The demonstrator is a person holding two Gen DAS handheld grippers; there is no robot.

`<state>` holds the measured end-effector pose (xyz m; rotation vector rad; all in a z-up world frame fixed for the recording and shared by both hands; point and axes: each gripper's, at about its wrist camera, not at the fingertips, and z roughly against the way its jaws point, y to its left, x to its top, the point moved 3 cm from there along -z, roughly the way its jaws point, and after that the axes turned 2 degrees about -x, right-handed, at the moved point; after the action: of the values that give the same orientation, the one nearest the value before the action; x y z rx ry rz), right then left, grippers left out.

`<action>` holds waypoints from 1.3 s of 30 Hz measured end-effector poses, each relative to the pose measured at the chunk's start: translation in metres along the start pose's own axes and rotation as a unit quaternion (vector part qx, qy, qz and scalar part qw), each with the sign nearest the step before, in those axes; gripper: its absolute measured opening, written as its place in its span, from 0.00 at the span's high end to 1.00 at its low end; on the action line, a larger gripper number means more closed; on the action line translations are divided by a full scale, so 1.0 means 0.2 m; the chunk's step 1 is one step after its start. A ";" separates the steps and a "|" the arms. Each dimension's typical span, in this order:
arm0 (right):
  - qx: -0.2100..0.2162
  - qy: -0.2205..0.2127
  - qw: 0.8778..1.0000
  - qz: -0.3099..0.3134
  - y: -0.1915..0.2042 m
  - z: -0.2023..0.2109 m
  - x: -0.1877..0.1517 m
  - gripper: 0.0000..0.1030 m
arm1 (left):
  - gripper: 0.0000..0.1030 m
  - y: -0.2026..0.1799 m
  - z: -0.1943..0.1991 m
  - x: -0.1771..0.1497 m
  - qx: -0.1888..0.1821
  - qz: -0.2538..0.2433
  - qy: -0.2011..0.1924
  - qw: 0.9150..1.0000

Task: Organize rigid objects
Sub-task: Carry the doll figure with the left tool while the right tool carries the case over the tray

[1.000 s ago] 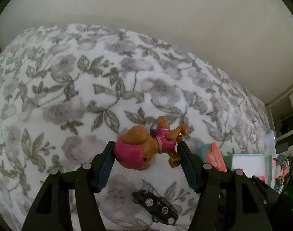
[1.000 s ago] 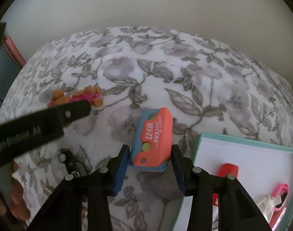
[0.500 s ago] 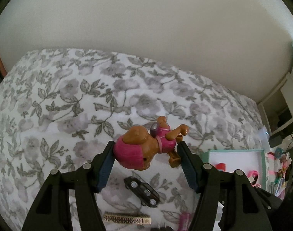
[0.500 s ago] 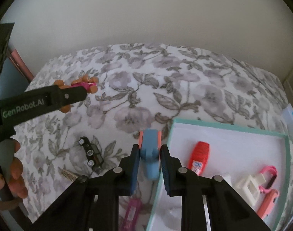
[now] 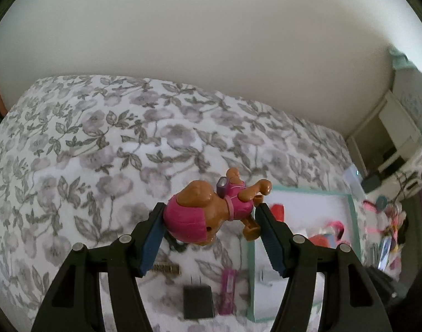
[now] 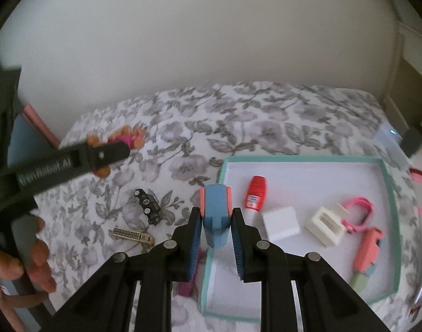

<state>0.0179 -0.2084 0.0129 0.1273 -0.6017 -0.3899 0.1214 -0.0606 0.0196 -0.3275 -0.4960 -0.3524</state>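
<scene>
The blue-and-coral case [image 6: 215,215], smooth hard plastic with rounded corners, is pinched edge-on in my right gripper [image 6: 214,244], jaws narrow around it, hanging over the near-left rim of the teal tray [image 6: 389,193]. My left gripper [image 5: 211,236] has its jaws clamped on a glossy brown-and-pink dog figure [image 5: 211,213], held in the air above the floral bedspread [image 5: 100,138], tilted with legs pointing right.

Below on the bed: a ridged brass key [image 6: 132,235] and a small black toy car [image 6: 148,206]. Inside the tray I see a red ribbed tube [image 6: 255,192], a white block [image 6: 281,222], a slotted cream piece [image 6: 327,225], and a pink clip [image 6: 359,211]. The left tool reaches in from the side, handle gripped by a bare hand [image 6: 20,257].
</scene>
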 end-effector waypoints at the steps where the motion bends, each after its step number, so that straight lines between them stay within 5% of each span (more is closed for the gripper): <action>1: 0.000 -0.004 1.000 -0.011 -0.03 0.04 -0.02 0.78 | 0.35 -0.02 0.01 -0.02 0.002 -0.007 0.001 1.000; 10: -0.036 -0.032 0.996 -0.069 -0.28 0.25 -0.17 0.78 | 0.35 -0.29 -0.01 -0.26 -0.006 -0.073 0.032 0.997; 19: -0.087 -0.015 0.991 -0.102 -0.48 0.27 -0.29 0.78 | 0.36 -0.50 -0.07 -0.44 0.002 -0.135 0.058 0.989; 29: -0.076 0.024 0.991 -0.111 -0.55 0.18 -0.36 0.78 | 0.40 -0.63 -0.23 -0.59 0.018 -0.175 0.106 0.979; 39: -0.061 0.036 0.988 -0.134 -0.59 0.13 -0.35 0.78 | 0.40 -0.62 -0.29 -0.62 0.027 -0.169 0.122 0.978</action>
<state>-0.0888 -0.2899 -0.0299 0.1057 -0.4884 -0.6794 -0.0063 -0.1633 -0.0655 -0.1432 -0.3174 -0.6997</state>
